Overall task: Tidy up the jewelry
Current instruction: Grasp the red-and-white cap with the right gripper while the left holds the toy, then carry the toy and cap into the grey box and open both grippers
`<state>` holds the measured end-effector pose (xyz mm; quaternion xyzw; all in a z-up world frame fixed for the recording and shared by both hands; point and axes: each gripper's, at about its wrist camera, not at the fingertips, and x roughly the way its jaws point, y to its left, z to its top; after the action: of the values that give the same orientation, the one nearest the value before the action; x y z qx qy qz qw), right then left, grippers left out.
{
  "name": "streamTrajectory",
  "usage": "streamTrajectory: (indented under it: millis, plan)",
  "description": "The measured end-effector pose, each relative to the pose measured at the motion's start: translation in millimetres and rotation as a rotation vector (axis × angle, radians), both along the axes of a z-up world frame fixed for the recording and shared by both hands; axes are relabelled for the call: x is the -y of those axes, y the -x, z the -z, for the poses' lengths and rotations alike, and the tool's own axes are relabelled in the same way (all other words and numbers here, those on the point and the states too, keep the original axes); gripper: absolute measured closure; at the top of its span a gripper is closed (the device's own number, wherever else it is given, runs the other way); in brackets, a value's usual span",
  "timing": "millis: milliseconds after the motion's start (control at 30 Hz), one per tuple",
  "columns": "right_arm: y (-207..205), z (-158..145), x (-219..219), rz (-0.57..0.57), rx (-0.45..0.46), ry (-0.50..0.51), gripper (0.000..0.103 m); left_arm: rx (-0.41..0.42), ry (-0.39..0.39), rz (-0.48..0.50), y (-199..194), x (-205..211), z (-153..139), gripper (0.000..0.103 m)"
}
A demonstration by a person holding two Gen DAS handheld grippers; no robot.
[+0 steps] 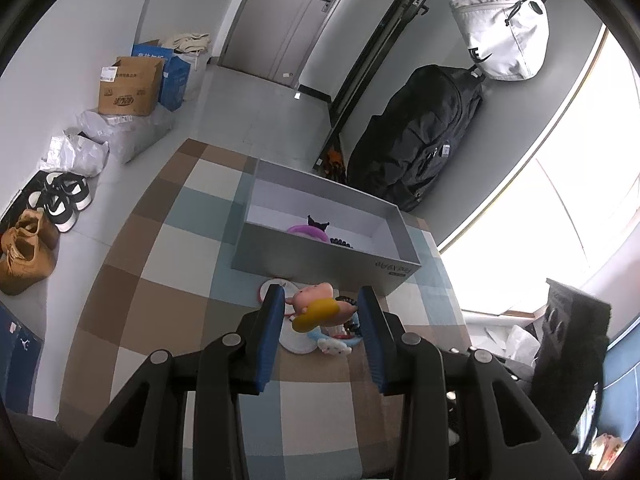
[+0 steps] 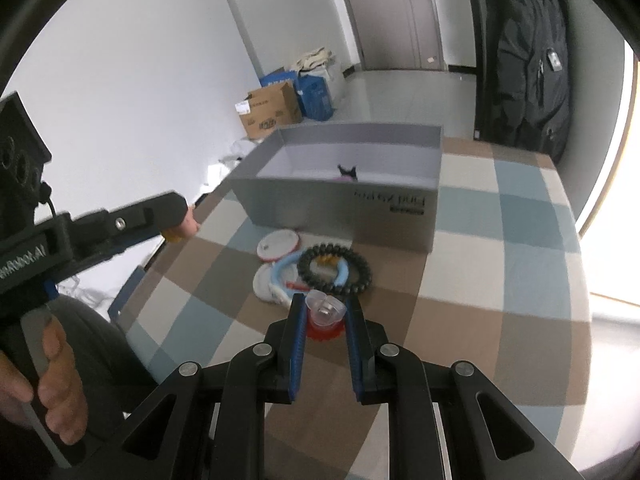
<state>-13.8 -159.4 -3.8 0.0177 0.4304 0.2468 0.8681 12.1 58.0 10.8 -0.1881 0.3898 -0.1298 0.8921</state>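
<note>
A grey open box stands on the checked tablecloth; a purple ring with a black charm and dark beads lie inside. My left gripper is shut on a pink and yellow cartoon toy piece, held above the jewelry pile in front of the box. My right gripper is shut on a clear plastic ring with a red base, low over the table. A black bead bracelet, a light blue bangle and white round pieces lie just beyond it. The box also shows in the right wrist view.
A black backpack and a white bag hang by the wall behind the table. Cardboard boxes, plastic bags and shoes sit on the floor at the left. The left gripper's body reaches in at the left of the right wrist view.
</note>
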Motion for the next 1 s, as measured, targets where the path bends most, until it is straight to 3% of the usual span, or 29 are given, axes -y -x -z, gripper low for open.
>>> streamTrajectory:
  millis: [567,1000]
  plan:
    - [-59.8,-54.5,10.8,0.008,0.063,-0.087,0.085,0.043,-0.012,-0.006,-49.8,7.5,-34.4,0.071]
    - [-125.2,-45.4,14.8,0.020,0.057,-0.112,0.085,-0.006,-0.015,0.069,-101.6,15.0,-14.0,0.071]
